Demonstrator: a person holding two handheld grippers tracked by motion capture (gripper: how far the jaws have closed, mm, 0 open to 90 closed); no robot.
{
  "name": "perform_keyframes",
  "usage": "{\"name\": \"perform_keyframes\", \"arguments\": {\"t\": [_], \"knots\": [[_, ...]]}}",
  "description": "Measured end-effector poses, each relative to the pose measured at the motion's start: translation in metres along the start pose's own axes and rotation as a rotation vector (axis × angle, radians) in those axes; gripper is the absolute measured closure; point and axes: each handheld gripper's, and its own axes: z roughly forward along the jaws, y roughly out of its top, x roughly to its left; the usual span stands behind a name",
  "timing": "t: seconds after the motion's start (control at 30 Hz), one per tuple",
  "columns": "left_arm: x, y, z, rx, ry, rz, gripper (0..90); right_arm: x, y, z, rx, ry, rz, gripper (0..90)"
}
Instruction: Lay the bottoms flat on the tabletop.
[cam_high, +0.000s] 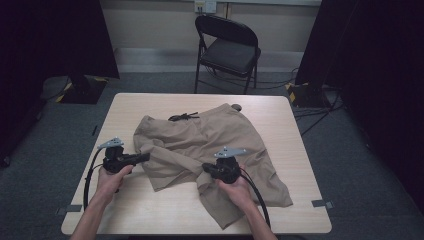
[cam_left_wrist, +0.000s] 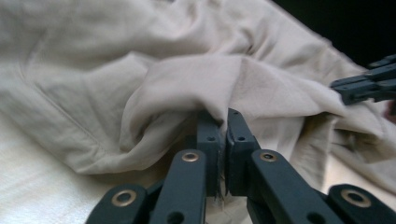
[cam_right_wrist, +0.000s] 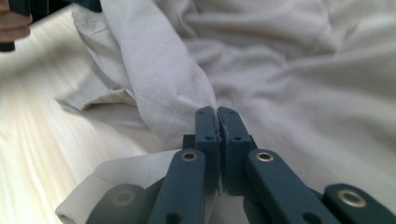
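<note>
At the table's near edge, the left gripper and right gripper each clamp a fold of the tan shorts, cloth pinched between closed jaws (no readable label or writing shows). The shorts lie crumpled mid-table; a black folding chair stands beyond.
</note>
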Motion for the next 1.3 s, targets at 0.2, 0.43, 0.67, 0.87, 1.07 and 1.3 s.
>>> {"name": "perform_keyframes", "arguments": {"t": [0.2, 0.43, 0.67, 0.87, 1.07, 1.3], "knots": [[-0.004, 0.002, -0.002, 0.001, 0.019, -0.002, 66.0, 0.003, -0.006, 0.000, 0.014, -0.001, -0.013, 57.4], [-0.019, 0.006, -0.028, -0.035, 0.026, 0.047, 58.5, 0.022, 0.017, -0.013, -0.060, 0.046, -0.041, 46.5], [-0.012, -0.008, -0.022, -0.013, 0.021, 0.045, 80.2, 0.057, 0.030, 0.015, -0.043, 0.174, -0.107, 66.1], [-0.004, -0.009, -0.017, -0.025, 0.051, 0.005, 78.0, 0.069, 0.029, 0.062, 0.057, 0.185, -0.131, 53.0], [-0.003, -0.010, -0.018, -0.023, 0.052, 0.006, 78.6, 0.074, 0.019, 0.075, 0.130, 0.161, -0.178, 48.1], [-0.004, -0.009, -0.019, -0.022, 0.056, 0.012, 79.1, 0.080, 0.010, 0.072, 0.135, 0.135, -0.220, 75.4]]}}
